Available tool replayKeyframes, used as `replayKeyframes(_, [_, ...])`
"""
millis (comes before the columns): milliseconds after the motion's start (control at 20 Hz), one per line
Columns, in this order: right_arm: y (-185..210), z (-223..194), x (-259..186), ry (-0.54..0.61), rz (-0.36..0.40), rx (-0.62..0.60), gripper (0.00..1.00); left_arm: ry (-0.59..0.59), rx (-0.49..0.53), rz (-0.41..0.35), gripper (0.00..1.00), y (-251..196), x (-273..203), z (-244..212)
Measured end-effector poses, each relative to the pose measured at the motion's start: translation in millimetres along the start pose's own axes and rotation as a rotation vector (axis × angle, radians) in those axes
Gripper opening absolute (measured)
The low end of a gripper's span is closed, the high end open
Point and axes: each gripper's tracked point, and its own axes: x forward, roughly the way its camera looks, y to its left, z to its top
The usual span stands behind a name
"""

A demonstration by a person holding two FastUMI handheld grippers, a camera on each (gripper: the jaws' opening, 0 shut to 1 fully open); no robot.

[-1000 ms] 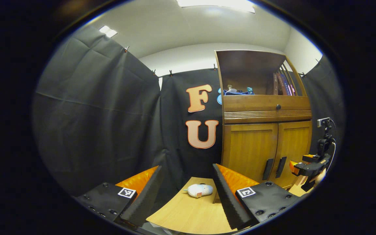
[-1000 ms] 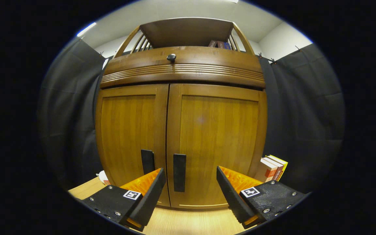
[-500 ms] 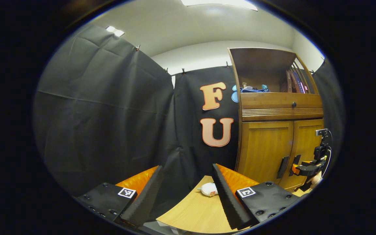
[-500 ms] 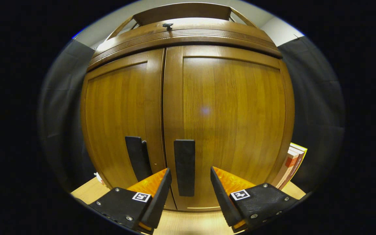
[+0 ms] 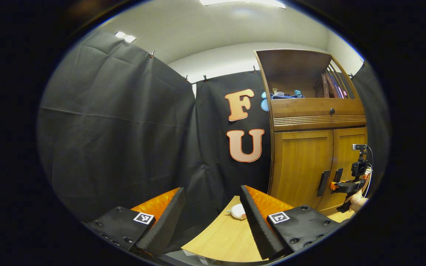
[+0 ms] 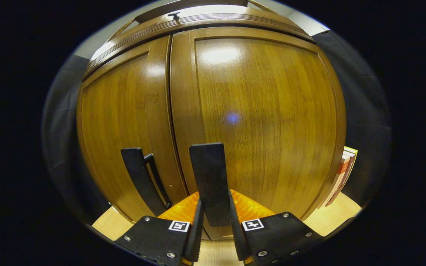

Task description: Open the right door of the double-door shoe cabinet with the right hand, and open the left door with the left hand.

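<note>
The wooden shoe cabinet (image 5: pixel 309 162) stands at the right of the left gripper view with both doors closed. In the right gripper view the right door (image 6: pixel 264 118) and left door (image 6: pixel 120 125) loom close. My right gripper (image 6: pixel 215 210) is shut on the right door's dark vertical handle (image 6: pixel 209 177), one finger on each side of it. The left door's handle (image 6: pixel 139 181) stands free beside it. My left gripper (image 5: pixel 211 210) hangs open over the table's corner, far left of the cabinet. The right gripper (image 5: pixel 340 184), held by a hand, also shows at the doors.
A light wooden table (image 5: pixel 224 236) carries the cabinet. A small white plush (image 5: pixel 238 211) lies on it left of the cabinet. Books (image 6: pixel 342 173) lean at the cabinet's right side. The open upper shelf (image 5: pixel 298 85) holds books and small items. Black cloth walls surround everything.
My right gripper moved in to the right door and closed its fingers onto that door's handle. My left gripper's view shifted only a little; it stays open.
</note>
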Motion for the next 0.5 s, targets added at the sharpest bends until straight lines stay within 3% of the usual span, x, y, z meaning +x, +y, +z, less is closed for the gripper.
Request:
replayKeyframes(200, [-3,-2,-15,-0.019,-0.010,-0.018,0.31,0.007,-0.004,0.003,0.93,7,-5,-5])
replayKeyframes(500, [-19,-6,-77,-0.061,0.005,-0.024,0.28,0.021,-0.027,0.005,0.93,14,-4,-13])
